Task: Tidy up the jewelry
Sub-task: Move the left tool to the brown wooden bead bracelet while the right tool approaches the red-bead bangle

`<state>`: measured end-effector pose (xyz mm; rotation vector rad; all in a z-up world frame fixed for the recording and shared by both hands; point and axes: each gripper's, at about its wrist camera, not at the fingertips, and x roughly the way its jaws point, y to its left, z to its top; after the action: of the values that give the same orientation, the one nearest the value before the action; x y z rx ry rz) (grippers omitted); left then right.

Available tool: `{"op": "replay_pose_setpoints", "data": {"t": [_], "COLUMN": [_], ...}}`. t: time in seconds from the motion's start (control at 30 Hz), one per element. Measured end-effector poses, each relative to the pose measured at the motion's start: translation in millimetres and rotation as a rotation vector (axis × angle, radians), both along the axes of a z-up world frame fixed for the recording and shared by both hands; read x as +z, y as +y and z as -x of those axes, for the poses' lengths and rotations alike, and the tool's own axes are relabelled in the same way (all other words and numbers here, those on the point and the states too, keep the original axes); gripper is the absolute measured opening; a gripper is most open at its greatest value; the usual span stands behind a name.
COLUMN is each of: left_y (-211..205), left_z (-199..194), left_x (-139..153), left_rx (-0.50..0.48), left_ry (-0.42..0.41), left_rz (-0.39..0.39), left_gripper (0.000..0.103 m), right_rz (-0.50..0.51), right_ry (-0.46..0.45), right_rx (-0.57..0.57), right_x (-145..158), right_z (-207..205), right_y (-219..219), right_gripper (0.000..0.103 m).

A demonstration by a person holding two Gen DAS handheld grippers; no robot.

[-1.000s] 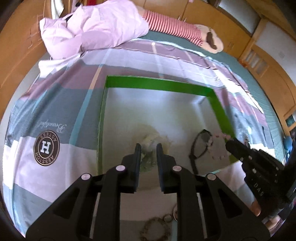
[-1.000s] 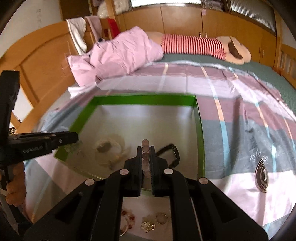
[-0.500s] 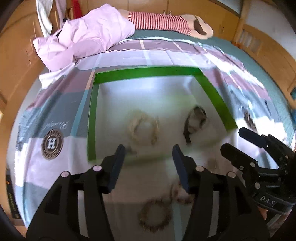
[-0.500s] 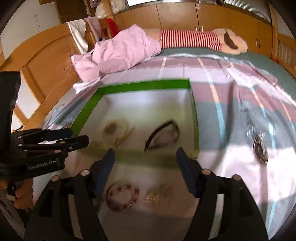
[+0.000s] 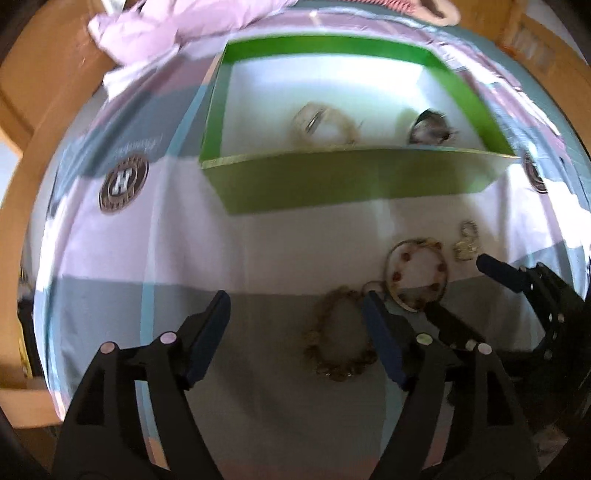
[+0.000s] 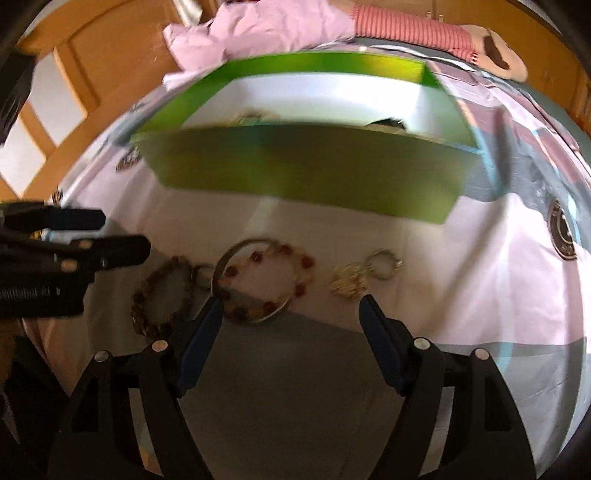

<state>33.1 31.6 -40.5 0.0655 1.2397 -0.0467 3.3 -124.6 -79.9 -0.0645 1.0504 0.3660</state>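
A green box (image 5: 354,181) with a white inside lies on the bed; it holds a pale bracelet (image 5: 321,123) and a dark piece (image 5: 430,129). In front of it on the cover lie a brown bead bracelet (image 5: 338,336), a red-bead bracelet with a metal bangle (image 5: 417,275) and small gold pieces (image 5: 466,245). My left gripper (image 5: 295,306) is open and empty, low over the cover beside the brown bracelet. My right gripper (image 6: 290,306) is open and empty just before the red-bead bracelet (image 6: 266,282). The brown bracelet (image 6: 162,295) and gold pieces (image 6: 364,275) also show there.
The bed cover (image 5: 122,258) is striped pink, grey and white with round logo patches (image 5: 123,184). A pink quilt (image 6: 266,26) and a striped plush toy (image 6: 413,31) lie at the far end. Wooden bed frame (image 6: 99,62) runs along the left.
Both grippers opened, left their pieces in the box and drew back toward me, down to the jewelry lying in front of the box.
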Motion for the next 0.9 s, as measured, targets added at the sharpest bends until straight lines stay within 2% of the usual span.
{"op": "replay_pose_setpoints", "data": {"t": [0.07, 0.2, 0.3, 0.37, 0.47, 0.7, 0.9], "left_y": [3.1, 6.4, 3.5, 3.3, 1.6, -1.2, -3.1], "left_z": [-1.1, -3.6, -3.7, -4.0, -4.5, -5.9, -6.0], "left_x": [-6.0, -7.7, -9.5, -11.5, -14.1, -17.9, -20.0], "left_rx": [0.012, 0.023, 0.016, 0.012, 0.012, 0.010, 0.000], "left_ry": [0.030, 0.041, 0.050, 0.057, 0.063, 0.076, 0.081], "left_rz": [-0.005, -0.008, -0.012, -0.020, -0.026, -0.038, -0.046], "left_gripper": [0.074, 0.076, 0.077, 0.077, 0.077, 0.077, 0.079], "right_rz": [0.019, 0.076, 0.066, 0.066, 0.057, 0.035, 0.037], "right_ry": [0.002, -0.022, -0.014, -0.008, 0.014, 0.031, 0.051], "right_rx": [0.011, 0.040, 0.039, 0.039, 0.048, 0.087, 0.065], "right_x": [-6.4, -7.9, -6.8, -5.3, -2.5, 1.9, -1.5], "right_z": [1.0, 3.5, 2.7, 2.0, 0.2, 5.0, 0.3], "right_y": [5.6, 12.9, 11.6, 9.8, 7.8, 12.0, 11.9], "right_gripper": [0.075, 0.073, 0.060, 0.040, 0.021, 0.019, 0.020]}}
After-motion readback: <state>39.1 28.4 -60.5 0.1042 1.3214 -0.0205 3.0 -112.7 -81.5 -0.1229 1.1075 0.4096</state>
